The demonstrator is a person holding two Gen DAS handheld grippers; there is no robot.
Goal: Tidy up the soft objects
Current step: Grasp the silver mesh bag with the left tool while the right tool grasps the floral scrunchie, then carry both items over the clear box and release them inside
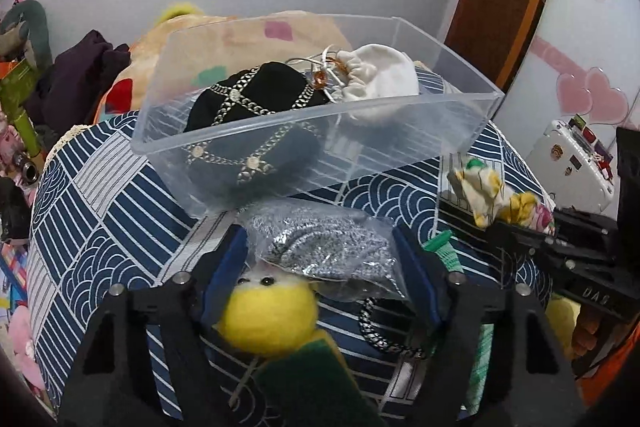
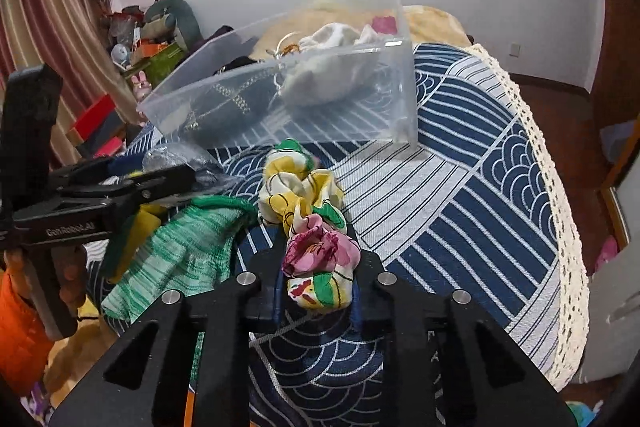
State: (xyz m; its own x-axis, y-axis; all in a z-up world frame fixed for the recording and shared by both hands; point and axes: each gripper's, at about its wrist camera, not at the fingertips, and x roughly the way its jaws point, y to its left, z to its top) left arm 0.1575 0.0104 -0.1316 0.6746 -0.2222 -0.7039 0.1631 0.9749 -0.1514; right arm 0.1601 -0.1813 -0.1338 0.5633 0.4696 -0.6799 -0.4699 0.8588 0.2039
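Grippers over a patterned bedspread [image 2: 460, 187], one loaded, one spread wide.

Right gripper [image 2: 316, 291] is clamped narrow on a floral scarf [image 2: 304, 199], whose yellow, green and pink folds bunch up between and ahead of its fingers, near the front wall of a clear plastic bin [image 1: 360, 123]. Left gripper [image 1: 320, 267] stands wide apart around a silvery item in a clear bag [image 1: 320, 247] without pinching it; a yellow plush ball [image 1: 268, 319] sits just beside its left finger. Inside the bin lie a black chain-trimmed pouch [image 1: 256, 95] and a white drawstring bag [image 1: 380, 75], touching. A green knit cloth [image 2: 180, 251] lies between the two grippers.
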